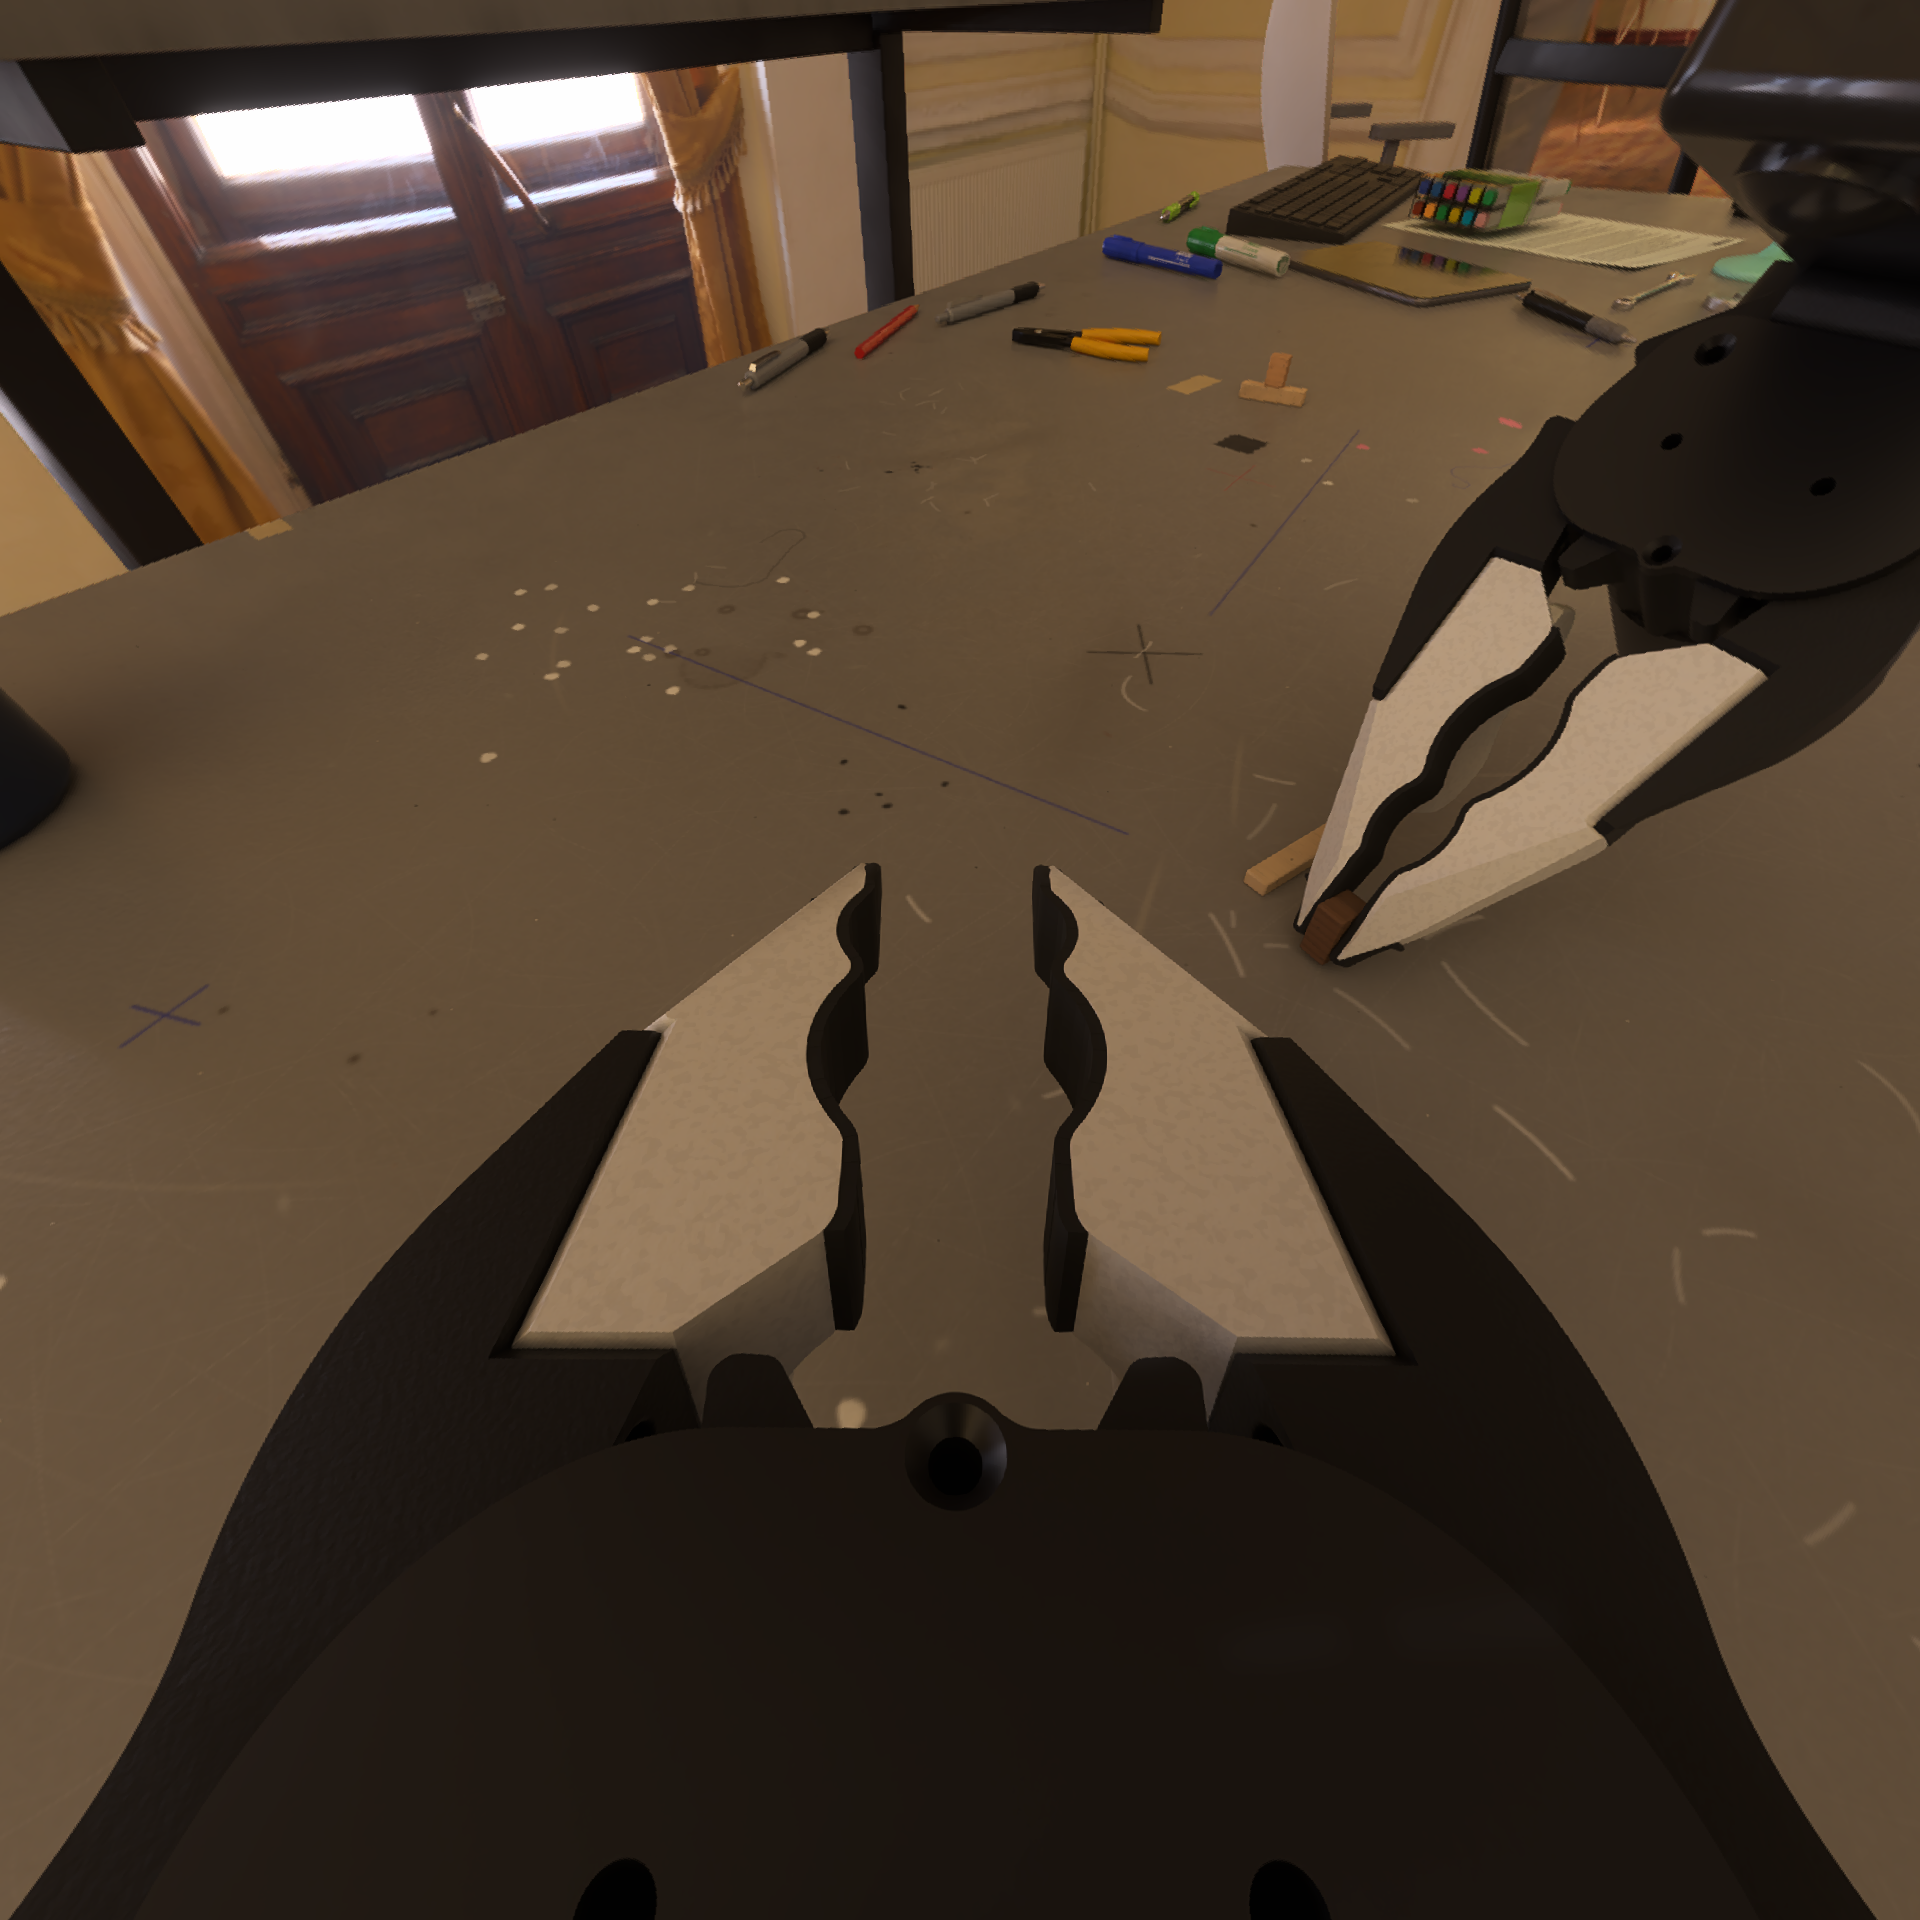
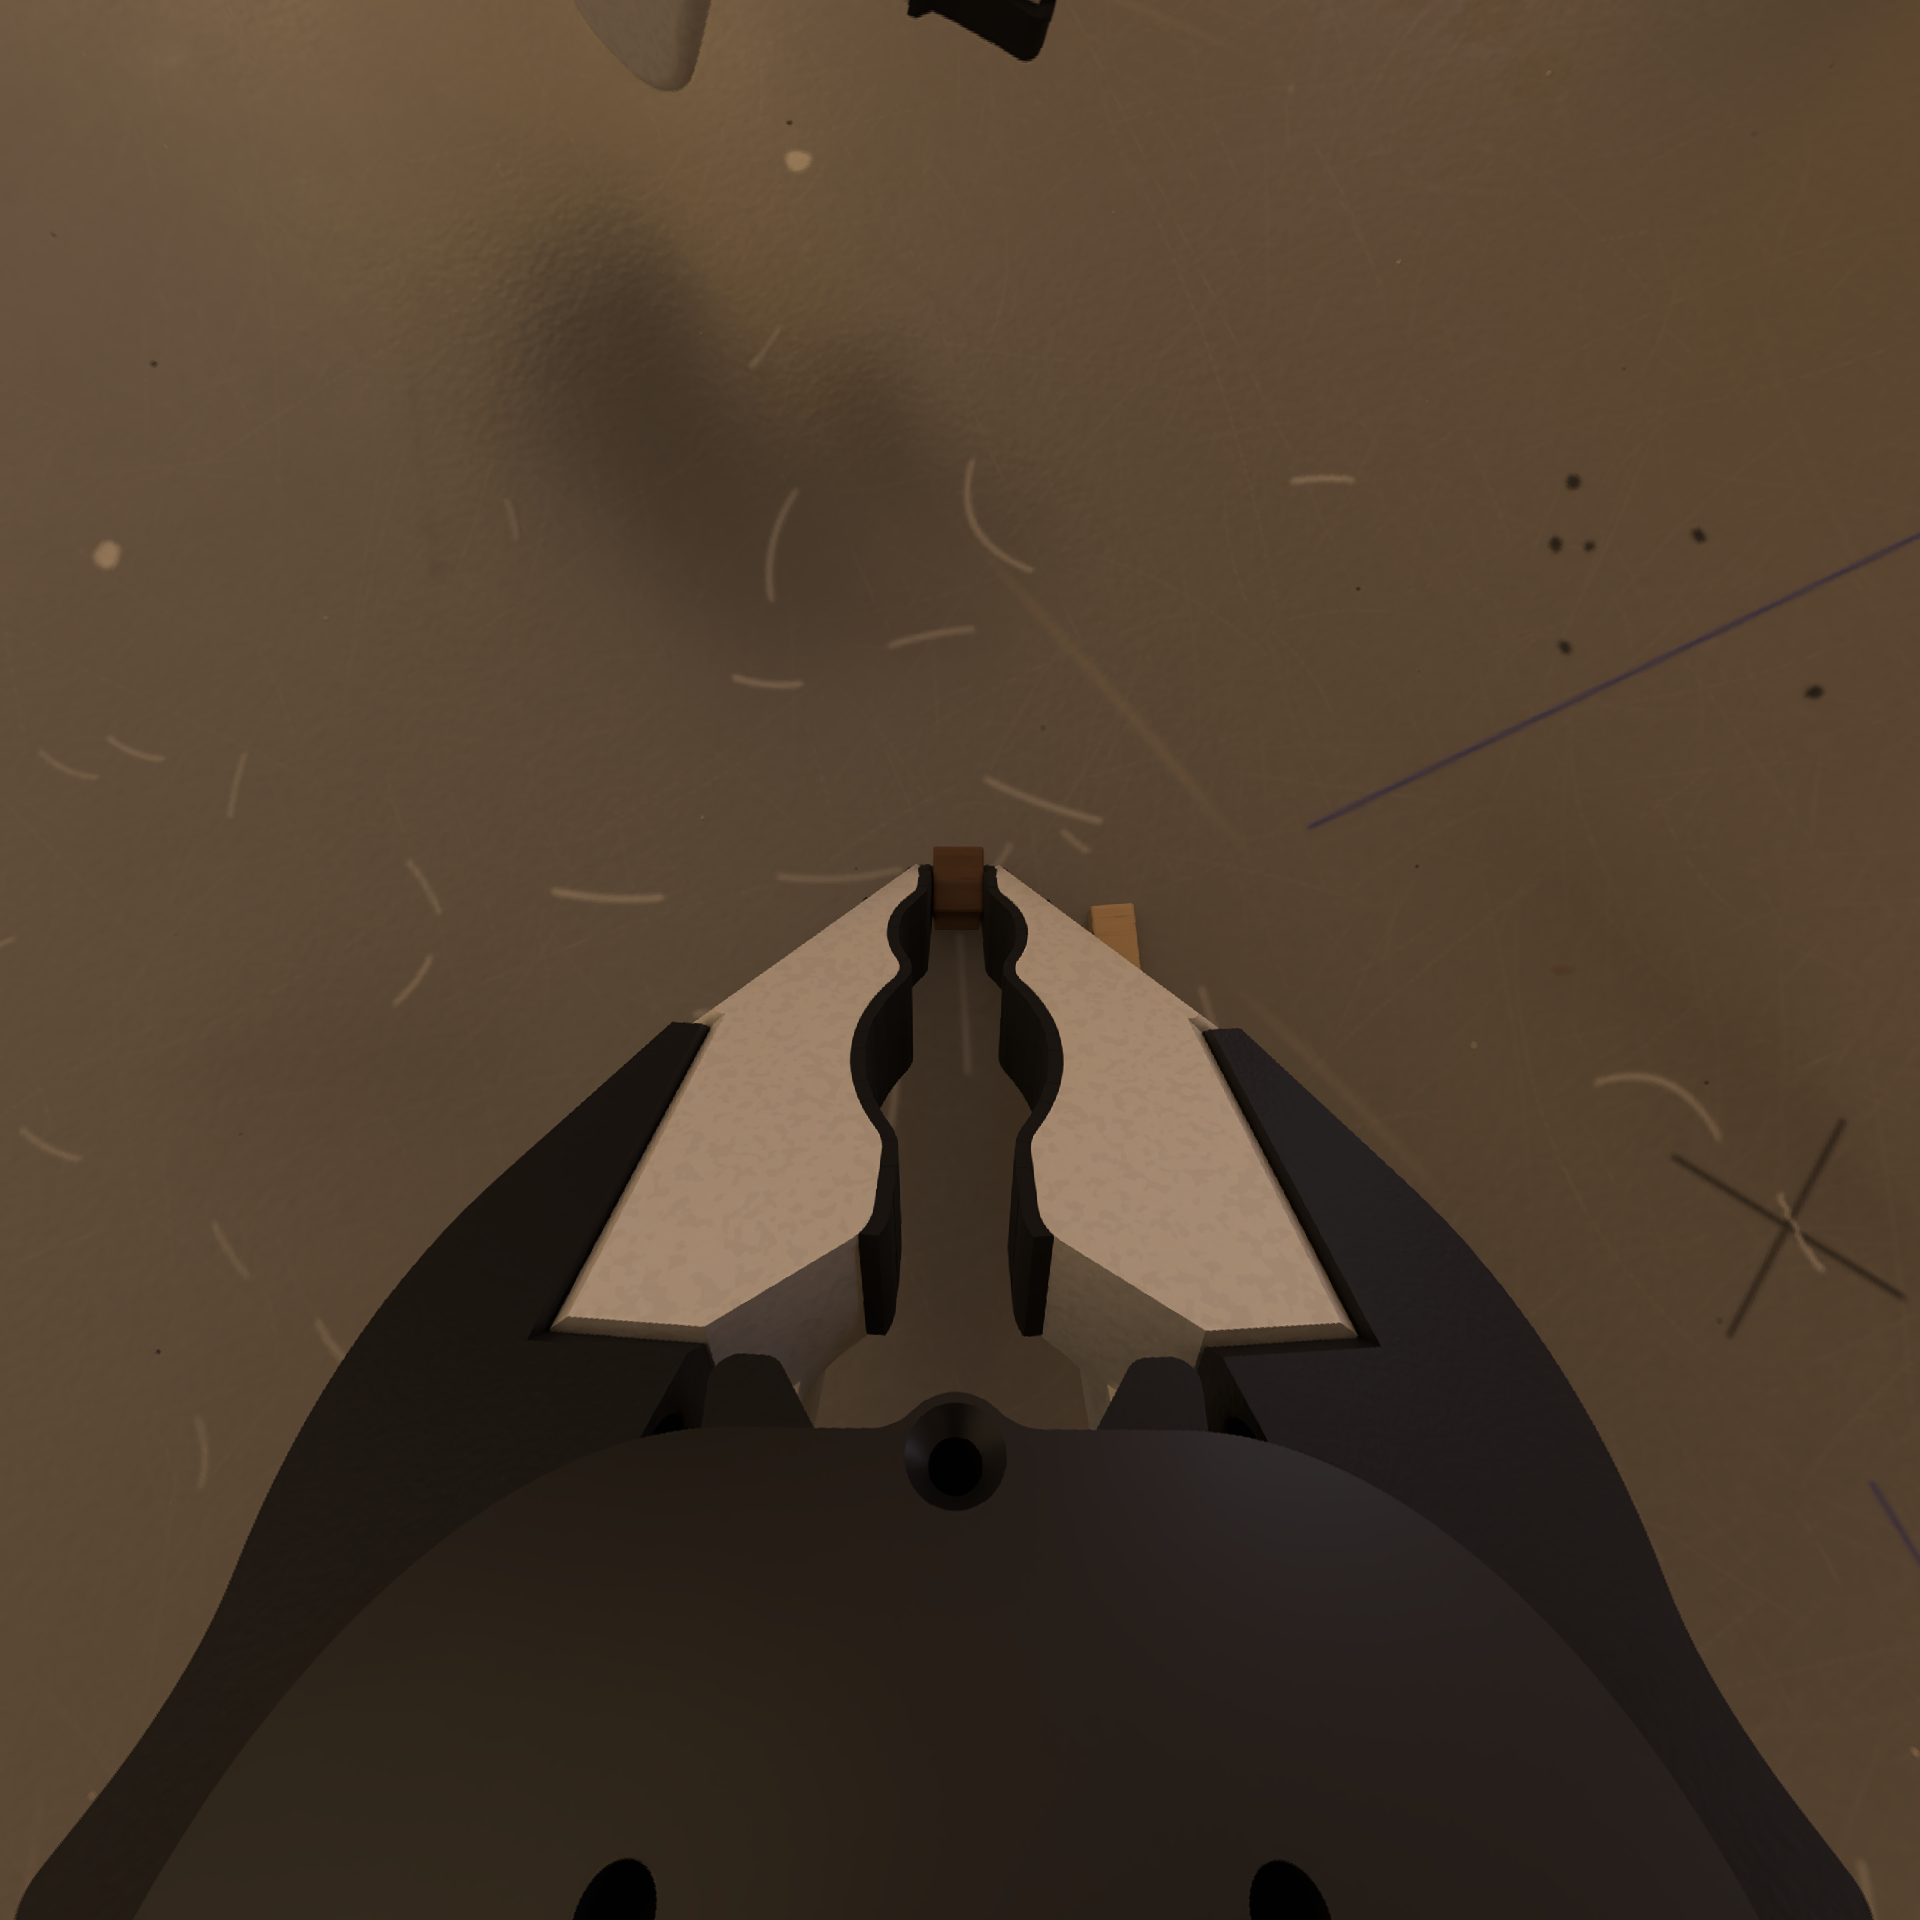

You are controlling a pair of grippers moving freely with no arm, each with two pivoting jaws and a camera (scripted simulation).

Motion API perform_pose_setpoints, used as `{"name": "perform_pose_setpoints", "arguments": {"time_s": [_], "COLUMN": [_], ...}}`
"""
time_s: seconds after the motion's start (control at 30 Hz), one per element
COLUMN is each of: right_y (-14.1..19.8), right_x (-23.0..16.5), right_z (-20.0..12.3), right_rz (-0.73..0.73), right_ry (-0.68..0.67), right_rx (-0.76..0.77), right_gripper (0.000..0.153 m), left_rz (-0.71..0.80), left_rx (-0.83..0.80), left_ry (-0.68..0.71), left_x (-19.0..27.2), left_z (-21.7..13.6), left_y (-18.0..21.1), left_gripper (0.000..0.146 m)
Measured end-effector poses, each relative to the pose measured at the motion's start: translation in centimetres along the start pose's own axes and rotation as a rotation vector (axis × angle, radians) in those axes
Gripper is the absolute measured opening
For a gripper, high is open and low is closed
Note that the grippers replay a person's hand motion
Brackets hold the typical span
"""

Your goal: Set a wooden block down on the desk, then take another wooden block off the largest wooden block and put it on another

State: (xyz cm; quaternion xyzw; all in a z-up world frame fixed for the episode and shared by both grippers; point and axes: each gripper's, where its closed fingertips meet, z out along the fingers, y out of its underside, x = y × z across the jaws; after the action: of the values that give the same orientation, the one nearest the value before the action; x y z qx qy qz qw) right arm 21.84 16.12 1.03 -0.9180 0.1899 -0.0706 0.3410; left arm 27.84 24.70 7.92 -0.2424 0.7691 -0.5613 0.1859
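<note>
My right gripper (image 2: pixel 957 871) is shut on a small dark brown wooden block (image 2: pixel 957 881) at its fingertips, low over the desk. In the left wrist view the same gripper (image 1: pixel 1322 928) points down with the brown block (image 1: pixel 1332 923) at or just above the surface. A pale flat wooden block (image 1: pixel 1282 864) lies on the desk right behind it, also in the right wrist view (image 2: pixel 1117 932). Far back, a small upright block (image 1: pixel 1279 370) stands on a flat pale block (image 1: pixel 1272 393). My left gripper (image 1: pixel 956 878) is open and empty above the desk.
The grey scratched desk (image 1: pixel 623 831) carries markers (image 1: pixel 1161 257), yellow-handled pliers (image 1: pixel 1091 341), a keyboard (image 1: pixel 1320 197), a box of coloured pens (image 1: pixel 1475 200), a tablet and papers at the far right. A dark object (image 1: pixel 26 769) sits at the left edge.
</note>
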Motion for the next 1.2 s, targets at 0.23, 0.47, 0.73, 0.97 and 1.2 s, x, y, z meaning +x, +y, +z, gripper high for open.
{"name": "perform_pose_setpoints", "arguments": {"time_s": [0.23,0.47,0.73,0.97,1.2], "right_y": [-1.0,-6.6,8.3,21.3,24.7], "right_x": [0.4,7.4,25.6,34.2,36.2], "right_z": [-0.7,-15.5,-33.4,-26.7,-23.1], "right_rz": [0.021,0.077,0.384,0.717,0.872], "right_ry": [-0.022,0.231,0.934,0.691,0.588], "right_rx": [0.072,0.534,0.322,0.039,-0.005], "right_gripper": [0.037,0.039,0.031,0.022,0.010], "left_rz": [0.008,0.001,0.005,0.041,0.080], "left_rx": [-0.002,0.001,-0.007,-0.032,-0.058], "left_ry": [-0.007,-0.010,-0.029,-0.074,-0.106], "left_x": [-0.1,-0.3,-0.5,-0.6,-0.8], "left_z": [-0.1,-0.1,0.0,0.1,0.2], "left_y": [0.0,0.0,0.1,0.5,0.9], "left_gripper": [0.029,0.029,0.027,0.027,0.027]}}
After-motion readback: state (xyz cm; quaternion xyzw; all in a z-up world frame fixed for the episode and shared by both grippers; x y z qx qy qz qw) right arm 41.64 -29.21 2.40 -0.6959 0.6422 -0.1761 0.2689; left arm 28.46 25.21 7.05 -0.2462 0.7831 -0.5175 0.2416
